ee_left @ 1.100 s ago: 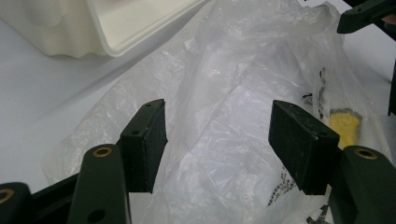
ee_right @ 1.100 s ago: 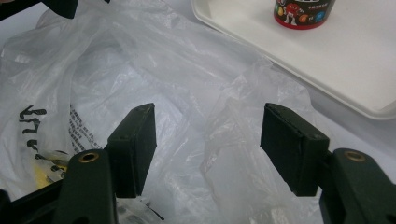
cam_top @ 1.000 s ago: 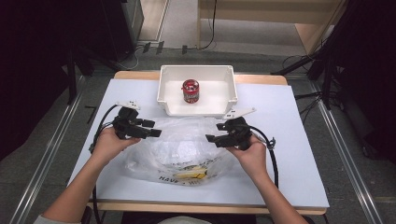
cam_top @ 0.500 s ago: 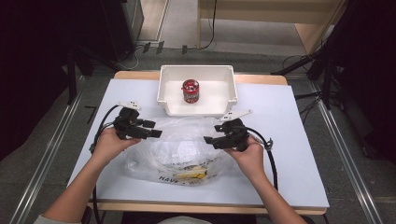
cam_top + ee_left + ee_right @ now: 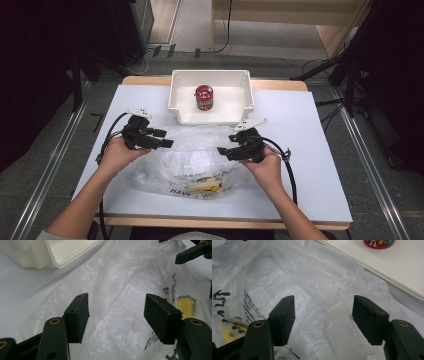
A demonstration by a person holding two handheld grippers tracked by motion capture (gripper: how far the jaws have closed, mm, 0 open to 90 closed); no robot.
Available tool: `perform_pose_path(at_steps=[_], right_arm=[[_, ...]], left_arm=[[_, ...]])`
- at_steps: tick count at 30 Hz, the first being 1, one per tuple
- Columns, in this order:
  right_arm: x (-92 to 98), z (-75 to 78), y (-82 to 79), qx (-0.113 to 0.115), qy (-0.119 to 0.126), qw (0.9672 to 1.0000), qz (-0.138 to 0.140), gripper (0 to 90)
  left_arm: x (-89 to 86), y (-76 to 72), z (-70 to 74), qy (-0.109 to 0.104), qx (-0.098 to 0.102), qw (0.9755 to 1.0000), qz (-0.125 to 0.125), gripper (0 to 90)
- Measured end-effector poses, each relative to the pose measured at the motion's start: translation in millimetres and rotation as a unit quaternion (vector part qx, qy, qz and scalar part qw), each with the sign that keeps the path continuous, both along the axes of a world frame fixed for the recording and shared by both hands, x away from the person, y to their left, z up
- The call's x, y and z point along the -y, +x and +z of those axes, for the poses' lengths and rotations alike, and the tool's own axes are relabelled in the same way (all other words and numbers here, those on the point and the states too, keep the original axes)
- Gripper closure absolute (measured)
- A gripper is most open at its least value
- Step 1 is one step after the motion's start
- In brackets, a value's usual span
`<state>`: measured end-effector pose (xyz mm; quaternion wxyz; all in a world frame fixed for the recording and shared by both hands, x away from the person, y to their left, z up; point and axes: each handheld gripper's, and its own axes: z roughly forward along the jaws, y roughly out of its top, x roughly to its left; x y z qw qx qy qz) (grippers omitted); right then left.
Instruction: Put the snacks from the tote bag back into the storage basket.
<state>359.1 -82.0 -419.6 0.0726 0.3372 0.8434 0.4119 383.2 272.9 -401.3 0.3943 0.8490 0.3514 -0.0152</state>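
A crumpled clear plastic bag (image 5: 192, 160) with black print and a yellow patch lies on the white table between my two hands. My left gripper (image 5: 167, 143) hovers at the bag's left edge, jaws open, nothing pinched (image 5: 116, 320). At the bag's right edge my right gripper (image 5: 222, 151) points left, its jaws open over loose plastic folds (image 5: 323, 317). The bag (image 5: 130, 290) spreads under both pairs of jaws. A red can (image 5: 204, 97) stands upright in the white bin (image 5: 175, 95) beyond the bag; its base (image 5: 379, 243) shows in the right gripper view.
The white bin's corner (image 5: 60, 255) sits close to the bag's far edge. Black cables trail from both grippers across the table (image 5: 310, 125). The table's front wooden edge (image 5: 220, 222) runs near the person's forearms. Dark floor and stands surround the table.
The right gripper has edged slightly left toward the bag's middle. The left gripper and the bag look unchanged.
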Motion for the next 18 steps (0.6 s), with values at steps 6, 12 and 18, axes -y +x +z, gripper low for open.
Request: perform_pose_path(at_steps=[6, 12, 18], right_arm=[[-0.8, -1.3, -0.4, -0.004, -0.001, 1.0000, 0.001, 35.9], [-1.6, -2.1, -0.3, 0.000, -0.002, 1.0000, 0.004, 35.8], [-2.1, -1.9, -0.7, 0.000, -0.002, 1.0000, 0.005, 35.8]], left_arm=[[0.1, 0.1, -0.2, 0.000, -0.001, 1.0000, 0.001, 37.8], [0.8, -0.2, -0.3, 0.001, 0.000, 1.0000, -0.001, 37.7], [1.1, 0.0, -0.8, 0.001, -0.002, 1.0000, -0.002, 37.6]])
